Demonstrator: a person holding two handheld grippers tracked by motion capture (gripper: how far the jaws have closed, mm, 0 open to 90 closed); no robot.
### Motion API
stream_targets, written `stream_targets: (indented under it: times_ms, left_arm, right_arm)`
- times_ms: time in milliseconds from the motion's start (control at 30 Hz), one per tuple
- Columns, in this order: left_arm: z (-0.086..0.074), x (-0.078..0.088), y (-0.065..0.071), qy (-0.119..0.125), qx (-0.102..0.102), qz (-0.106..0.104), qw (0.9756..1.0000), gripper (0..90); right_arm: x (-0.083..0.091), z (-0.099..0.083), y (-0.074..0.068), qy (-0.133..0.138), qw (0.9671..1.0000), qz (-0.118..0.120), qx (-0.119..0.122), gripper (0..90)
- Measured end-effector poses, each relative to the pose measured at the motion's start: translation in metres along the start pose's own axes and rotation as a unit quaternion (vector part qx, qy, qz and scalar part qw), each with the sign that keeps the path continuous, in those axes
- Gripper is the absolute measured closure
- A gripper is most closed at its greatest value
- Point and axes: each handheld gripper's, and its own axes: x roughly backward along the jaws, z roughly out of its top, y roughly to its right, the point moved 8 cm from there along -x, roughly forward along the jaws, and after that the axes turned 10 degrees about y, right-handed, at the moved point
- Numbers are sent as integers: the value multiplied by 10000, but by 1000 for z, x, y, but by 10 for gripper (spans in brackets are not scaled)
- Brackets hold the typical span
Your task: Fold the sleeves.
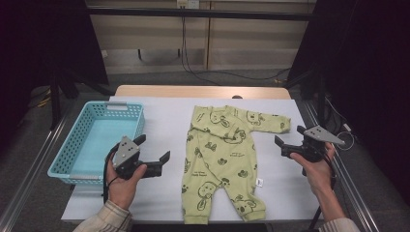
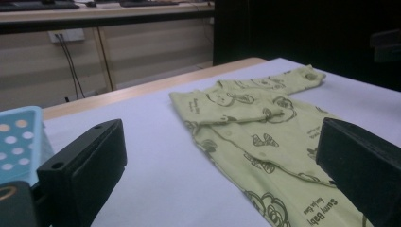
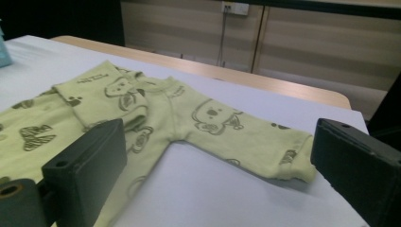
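We see both pairs of jaws spread wide and holding nothing. The left gripper (image 1: 153, 152) hovers just left of the green baby romper (image 1: 224, 159), the right gripper (image 1: 290, 141) just beside its outstretched sleeve (image 3: 255, 144). The romper lies flat mid-desk, its other sleeve folded across the chest. Under it is a white cloth (image 1: 167, 121) over the wooden desk (image 1: 193, 91); a blue basket (image 1: 77, 137) stands at the left. Beyond, we see pale wall panels and hanging cables (image 1: 186, 43).
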Motion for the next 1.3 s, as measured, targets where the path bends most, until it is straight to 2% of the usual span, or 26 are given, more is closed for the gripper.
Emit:
stream_targets:
  times_ms: [100,133,167,233,267,300,333,433,500,533,667,733,833,867,967,1000,1067,1133,1200,1300]
  left_arm:
    - [-1,12,-4,49,36,26,10000,26]
    - [-2,15,-5,9,-10,51,10000,26]
    - [-2,19,-9,30,-34,137,9999,27]
    - [-4,26,-11,18,155,217,9996,30]
    - [-5,30,-15,10,35,301,9995,29]
    - [-6,33,-16,56,85,383,9992,29]
    - [-7,35,-16,35,122,346,9993,29]
    - [-9,43,-20,-1,51,366,9993,29]
    - [-10,48,-22,-2,111,407,9991,29]
    - [-11,50,-23,19,167,405,9990,29]
    - [-17,59,-27,-4,132,454,9989,29]
    - [-20,62,-33,-23,-22,570,9984,29]
    - [-23,64,-39,13,223,660,9976,29]
    - [-24,64,-40,8,161,707,9974,29]
    - [-26,64,-40,-3,216,717,9972,29]
    - [-28,65,-39,-56,163,675,9976,29]
    - [-29,64,-38,-58,132,646,9978,29]
    - [-29,64,-37,-64,127,641,9978,29]
    - [-28,65,-37,-39,104,663,9977,29]
    - [-29,66,-37,-74,137,664,9977,29]
  right_arm:
    - [-5,1,7,-76,9999,-131,-4,66]
    - [-7,2,10,-54,9999,-144,36,76]
    - [-8,3,11,-89,9998,-166,21,76]
    - [-12,4,16,-170,9997,-177,-47,77]
    - [-14,4,19,-193,9996,-199,-66,78]
    - [-16,5,22,-205,9995,-225,-67,81]
    - [-18,5,26,-228,9994,-260,-81,83]
    - [-25,3,34,-421,9986,-274,-162,92]
    - [-28,2,40,-507,9981,-353,-40,108]
    - [-30,1,42,-545,9978,-371,-54,123]
    - [-37,-2,53,-676,9967,-438,-24,143]
    - [-41,-8,58,-924,9946,-469,-77,173]
    - [-47,-18,67,-1198,9912,-547,-111,218]
    - [-49,-21,69,-1261,9903,-561,-135,232]
    - [-54,-32,73,-1581,9856,-543,-238,315]
    - [-56,-37,76,-1676,9840,-545,-262,324]
    - [-58,-45,81,-1789,9809,-706,-279,302]
    - [-63,-50,84,-1803,9815,-602,-216,266]
    - [-67,-50,87,-1790,9816,-638,-209,267]
    - [-71,-49,90,-1894,9790,-686,-296,372]
